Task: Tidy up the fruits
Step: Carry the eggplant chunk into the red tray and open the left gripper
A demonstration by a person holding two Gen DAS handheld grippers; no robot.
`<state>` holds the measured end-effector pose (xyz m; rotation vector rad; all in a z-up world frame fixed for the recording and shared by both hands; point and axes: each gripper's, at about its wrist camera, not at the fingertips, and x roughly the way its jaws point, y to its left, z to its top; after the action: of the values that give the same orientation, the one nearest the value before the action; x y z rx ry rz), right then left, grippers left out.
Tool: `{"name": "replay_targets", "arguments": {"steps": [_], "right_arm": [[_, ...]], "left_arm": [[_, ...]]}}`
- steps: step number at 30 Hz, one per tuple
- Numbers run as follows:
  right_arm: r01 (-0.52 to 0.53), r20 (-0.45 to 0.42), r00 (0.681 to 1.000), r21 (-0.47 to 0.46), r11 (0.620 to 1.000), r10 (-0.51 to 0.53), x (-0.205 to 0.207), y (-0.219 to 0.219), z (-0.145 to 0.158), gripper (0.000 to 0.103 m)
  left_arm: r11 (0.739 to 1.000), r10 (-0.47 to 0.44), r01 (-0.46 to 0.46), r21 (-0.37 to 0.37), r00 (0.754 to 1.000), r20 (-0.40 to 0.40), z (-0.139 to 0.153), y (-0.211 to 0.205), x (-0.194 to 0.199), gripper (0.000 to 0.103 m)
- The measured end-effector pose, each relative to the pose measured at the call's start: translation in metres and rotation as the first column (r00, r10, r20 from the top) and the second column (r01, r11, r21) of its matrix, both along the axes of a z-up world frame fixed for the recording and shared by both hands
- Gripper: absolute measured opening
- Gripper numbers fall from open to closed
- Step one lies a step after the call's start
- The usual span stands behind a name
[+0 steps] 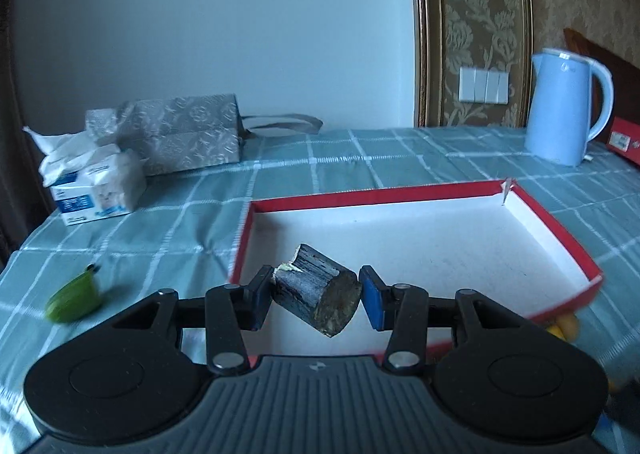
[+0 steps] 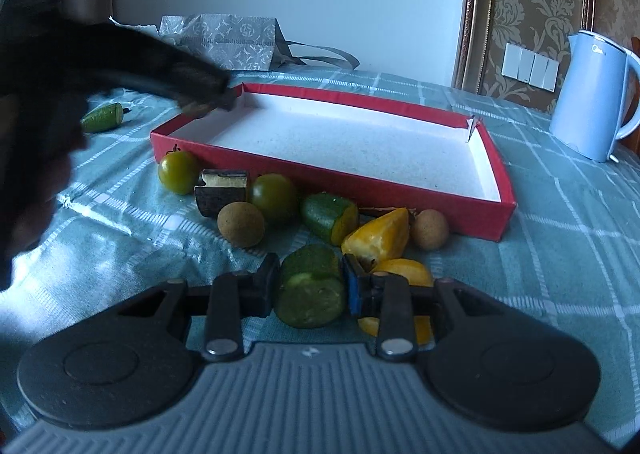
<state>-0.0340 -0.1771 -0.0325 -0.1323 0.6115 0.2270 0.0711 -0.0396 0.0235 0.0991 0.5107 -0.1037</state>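
Black-barked and cut flat at the end, a dark stubby cane piece sits clamped between the pads of the left gripper in the left wrist view, held above the near edge of a red box with a white inside. On the checked teal tablecloth to the left lies a green fruit piece, blurred; a tissue pack, a grey patterned bag and a pale blue kettle stand farther back. In the right wrist view, the right gripper is closed on a green cucumber chunk just in front of the box. Around it lie two green tomatoes, two brown round fruits, another green chunk, yellow pieces and a second dark cane piece. A blurred dark shape at the upper left reaches the box's far left corner.
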Motion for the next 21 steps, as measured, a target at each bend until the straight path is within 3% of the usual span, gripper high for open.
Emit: {"name": "replay_targets", "arguments": {"steps": [5,16,21], "right_arm": [[0.0,-0.002,1.0,0.001,1.0,0.0,0.001,0.0,0.0,0.032],[0.0,-0.005,1.0,0.002,1.0,0.0,0.001,0.0,-0.001,0.032],[0.0,-0.004,1.0,0.0,1.0,0.0,0.001,0.0,-0.001,0.032]], "left_arm": [[0.999,0.003,-0.002,0.043,0.999,-0.042,-0.01,-0.02,0.032,0.045],[0.998,0.036,-0.029,0.052,0.99,-0.135,-0.033,-0.032,0.076,0.045],[0.999,0.04,-0.035,0.035,0.99,-0.136,-0.035,-0.028,0.08,0.046]]}}
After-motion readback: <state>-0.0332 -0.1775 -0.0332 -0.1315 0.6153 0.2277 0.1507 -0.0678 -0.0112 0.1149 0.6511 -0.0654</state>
